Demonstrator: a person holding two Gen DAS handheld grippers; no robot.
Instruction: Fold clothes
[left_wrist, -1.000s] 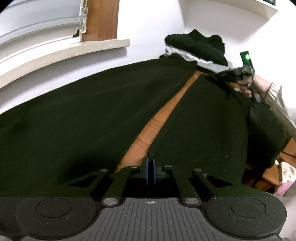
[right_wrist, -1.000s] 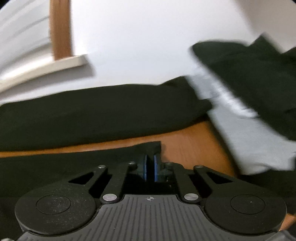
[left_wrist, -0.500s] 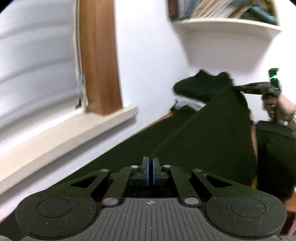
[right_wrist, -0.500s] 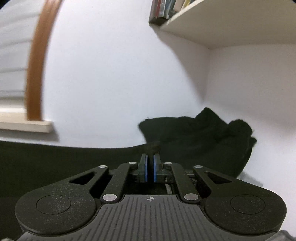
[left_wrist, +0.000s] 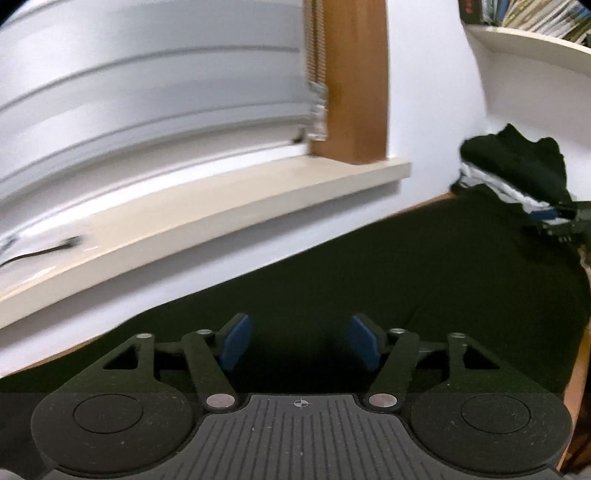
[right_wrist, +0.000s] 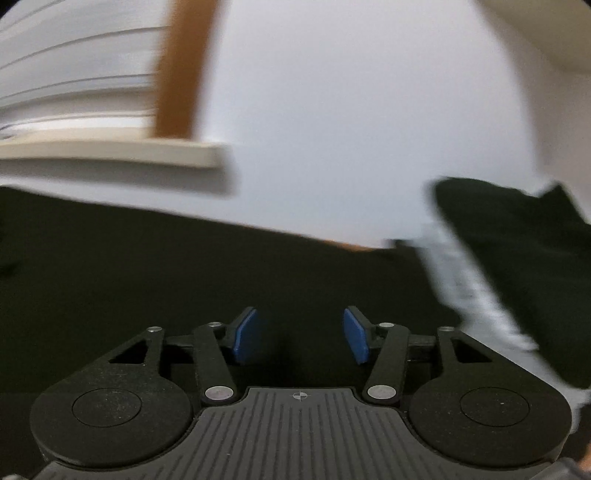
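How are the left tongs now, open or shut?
Open. The left tongs show blue pads set wide apart, with only the dark garment visible between them.

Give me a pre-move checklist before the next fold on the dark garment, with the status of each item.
1. Left gripper open, nothing between its fingers: ok.
2. Right gripper open and empty: ok.
3. Dark garment lying spread on the wooden table: ok.
4. Folded edges aligned: cannot tell, dark fabric hides them.
5. Clothes pile clear of the garment: cannot tell, blurred.
6. Windowsill cable away from the work area: ok.
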